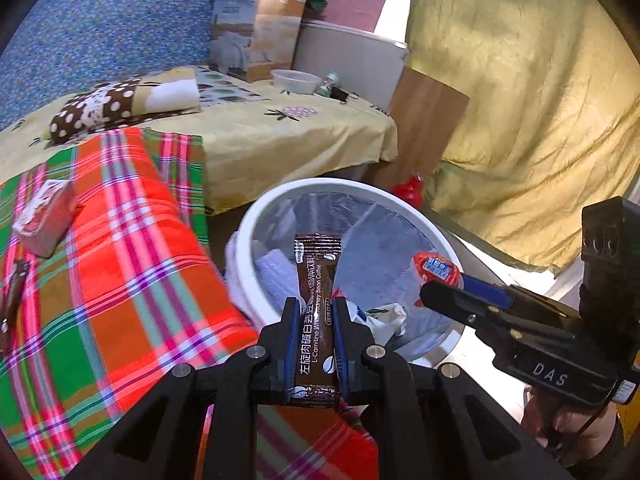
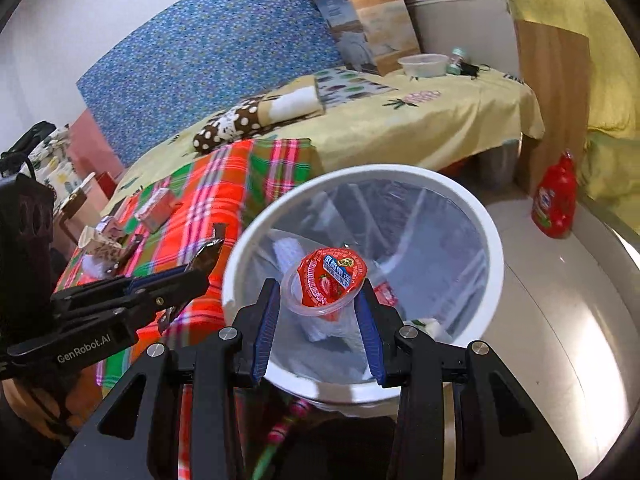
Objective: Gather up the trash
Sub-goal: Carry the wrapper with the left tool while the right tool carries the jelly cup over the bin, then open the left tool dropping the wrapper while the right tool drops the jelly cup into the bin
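Bedroom floor beside a low bed. Plaid blanket (image 1: pixel 120 248), at 9 o'clock, its edge touching the bin's rim. Left gripper (image 1: pixel 316 308): jaws narrow, pinching brown coffee sachet (image 1: pixel 318 280) over white bin (image 1: pixel 256 216), lined, partly filled. Right gripper (image 2: pixel 320 304): jaws half apart, clamping strawberry jelly cup (image 2: pixel 326 282) over the bin's mouth. Bare floor (image 2: pixel 560 312) open at 3 o'clock.

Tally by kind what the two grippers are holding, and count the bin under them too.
Coffee sachet: 1, in the left gripper
Jelly cup: 1, in the right gripper
Waste bin: 1
Total: 3
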{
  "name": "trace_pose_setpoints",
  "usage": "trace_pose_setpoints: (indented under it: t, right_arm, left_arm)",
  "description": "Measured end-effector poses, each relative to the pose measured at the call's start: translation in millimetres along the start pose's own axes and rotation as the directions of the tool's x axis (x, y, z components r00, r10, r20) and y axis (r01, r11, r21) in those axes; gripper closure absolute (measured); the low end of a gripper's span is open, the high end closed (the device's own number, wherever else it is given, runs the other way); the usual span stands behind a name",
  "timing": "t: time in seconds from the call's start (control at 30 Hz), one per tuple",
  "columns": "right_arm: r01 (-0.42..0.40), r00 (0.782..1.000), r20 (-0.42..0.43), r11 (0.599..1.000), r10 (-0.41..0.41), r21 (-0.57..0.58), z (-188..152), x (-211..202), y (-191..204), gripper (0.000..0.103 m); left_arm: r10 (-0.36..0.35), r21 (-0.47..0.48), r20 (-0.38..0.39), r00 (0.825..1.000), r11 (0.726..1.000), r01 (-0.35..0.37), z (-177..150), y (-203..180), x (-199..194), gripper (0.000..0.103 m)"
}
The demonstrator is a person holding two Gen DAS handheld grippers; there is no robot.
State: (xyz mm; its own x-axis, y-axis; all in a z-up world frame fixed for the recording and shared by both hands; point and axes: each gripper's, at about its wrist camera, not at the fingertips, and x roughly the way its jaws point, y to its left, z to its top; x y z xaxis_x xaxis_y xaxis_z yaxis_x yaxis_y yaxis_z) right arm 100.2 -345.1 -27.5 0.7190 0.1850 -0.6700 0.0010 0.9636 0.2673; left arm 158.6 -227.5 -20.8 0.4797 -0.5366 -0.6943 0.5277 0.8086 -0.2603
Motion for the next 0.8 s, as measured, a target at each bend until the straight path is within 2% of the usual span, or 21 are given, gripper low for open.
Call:
trace_pose_setpoints:
  t: [0.47, 0.8]
  right_arm:
    - [0.08, 0.996, -0.052, 0.997, -0.078, 0.021, -2, 8, -25, 0.062]
    - [0.103, 0.994, -0.029, 0.995, -0.103, 0.016, 0, 3, -26, 0.06]
  left_arm:
    - [-0.042, -0.002, -0.06, 0.997, 0.999, 0.042, 15, -13, 42, 0.086]
    - [-0.044, 0.0, -0.051, 0.998, 0.999, 0.044, 15, -11, 42, 0.081]
